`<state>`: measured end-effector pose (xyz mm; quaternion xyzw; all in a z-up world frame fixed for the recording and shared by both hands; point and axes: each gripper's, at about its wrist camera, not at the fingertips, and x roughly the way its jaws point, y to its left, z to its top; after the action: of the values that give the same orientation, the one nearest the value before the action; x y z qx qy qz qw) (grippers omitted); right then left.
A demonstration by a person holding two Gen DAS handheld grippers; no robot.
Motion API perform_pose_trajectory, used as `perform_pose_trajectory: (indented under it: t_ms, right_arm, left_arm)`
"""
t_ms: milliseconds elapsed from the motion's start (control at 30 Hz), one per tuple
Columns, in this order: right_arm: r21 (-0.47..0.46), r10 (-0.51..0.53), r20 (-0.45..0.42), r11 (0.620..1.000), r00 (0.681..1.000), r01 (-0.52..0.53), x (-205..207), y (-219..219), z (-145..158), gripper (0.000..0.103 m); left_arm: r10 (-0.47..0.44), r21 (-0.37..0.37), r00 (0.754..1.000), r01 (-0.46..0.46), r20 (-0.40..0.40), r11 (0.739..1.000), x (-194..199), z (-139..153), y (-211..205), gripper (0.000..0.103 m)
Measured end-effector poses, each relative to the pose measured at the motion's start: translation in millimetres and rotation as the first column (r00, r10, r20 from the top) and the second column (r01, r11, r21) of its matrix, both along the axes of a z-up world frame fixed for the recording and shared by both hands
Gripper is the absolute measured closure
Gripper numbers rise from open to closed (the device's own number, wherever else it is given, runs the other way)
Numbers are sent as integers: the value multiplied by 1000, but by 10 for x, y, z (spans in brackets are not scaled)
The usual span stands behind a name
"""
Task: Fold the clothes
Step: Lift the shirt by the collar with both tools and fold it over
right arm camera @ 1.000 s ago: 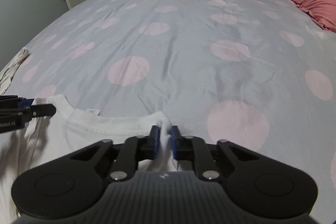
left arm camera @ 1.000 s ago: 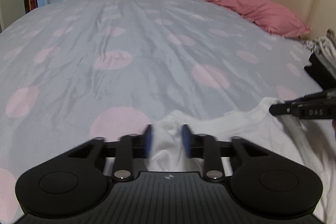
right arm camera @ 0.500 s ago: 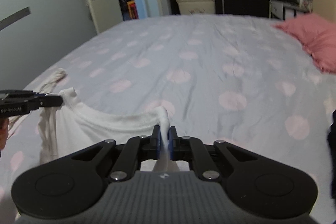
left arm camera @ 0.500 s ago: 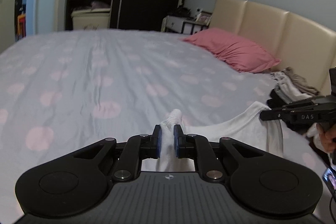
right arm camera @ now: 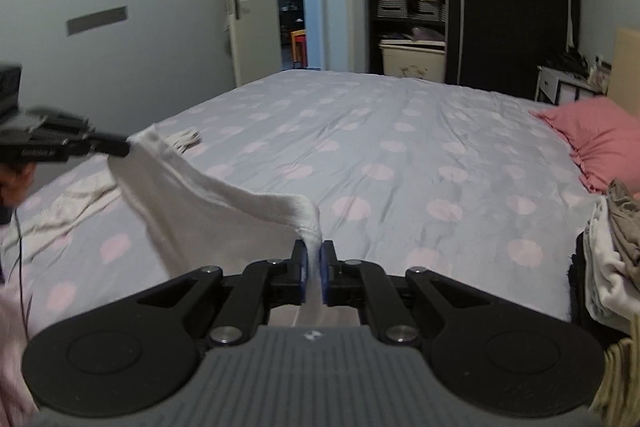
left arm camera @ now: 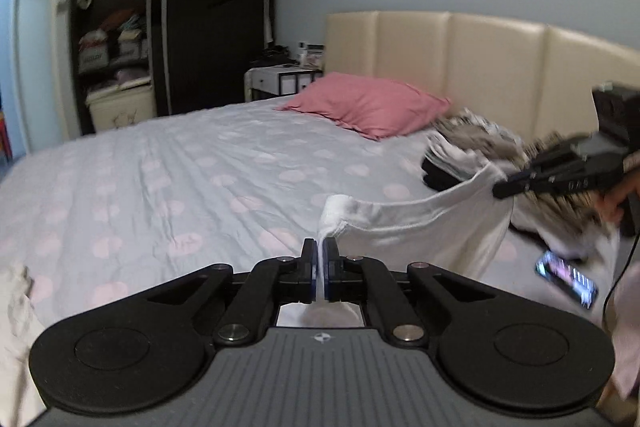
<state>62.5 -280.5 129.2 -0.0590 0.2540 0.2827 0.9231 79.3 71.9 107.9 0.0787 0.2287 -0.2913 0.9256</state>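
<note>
While both hand-held grippers, left (left arm camera: pixel 319 269) and right (right arm camera: pixel 314 273), pinch the white shirt (left arm camera: pixel 420 227) above the bed (right arm camera: pixel 400 147), only the left view shows a phone (left arm camera: pixel 568 277).

white garment (left arm camera: pixel 420 227) in black left claw (left arm camera: pixel 319 267) with blue pads | bedsheet (left arm camera: pixel 180 179) ahead of claw: grey-blue, pink dots | pillow (left arm camera: pixel 368 103) beyond, right: pink | headboard (left arm camera: pixel 460 67): cream | right claw (right arm camera: pixel 314 269): black

White garment (left arm camera: pixel 420 227) (probably a T-shirt) aloft
</note>
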Motion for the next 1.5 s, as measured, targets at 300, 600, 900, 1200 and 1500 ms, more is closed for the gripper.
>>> perform_pose_trajectory:
  t_ms: [300, 600, 900, 1200, 1500]
  right_arm:
    - [-102, 165, 20, 982, 986, -162, -892, -117, -143, 95]
    - [-254, 362, -49, 897, 931, -362, -1386, -121, -373, 95]
    - [-376, 467, -141, 790, 873, -483, -1647, -20, -763, 95]
    - [-461, 504, -237, 695, 831, -552, -1687, 221, -1200, 95]
    - [-482, 506, -297, 652, 810, -585, -1671, 338, -1443, 95]
  left_arm:
    - [-135, 160, 990, 138, -32, 977, -918, -74, -110, 102]
    - [-280, 338, 949, 314, -146, 887, -1556, -365, -294, 102]
    - [-382, 435, 885, 465, -267, 771, -1872, -770, -400, 102]
    - [-387, 476, 840, 537, -381, 696, -1847, -1247, -461, 102]
    - [-378, 477, 816, 567, -438, 672, -1752, -1500, -487, 102]
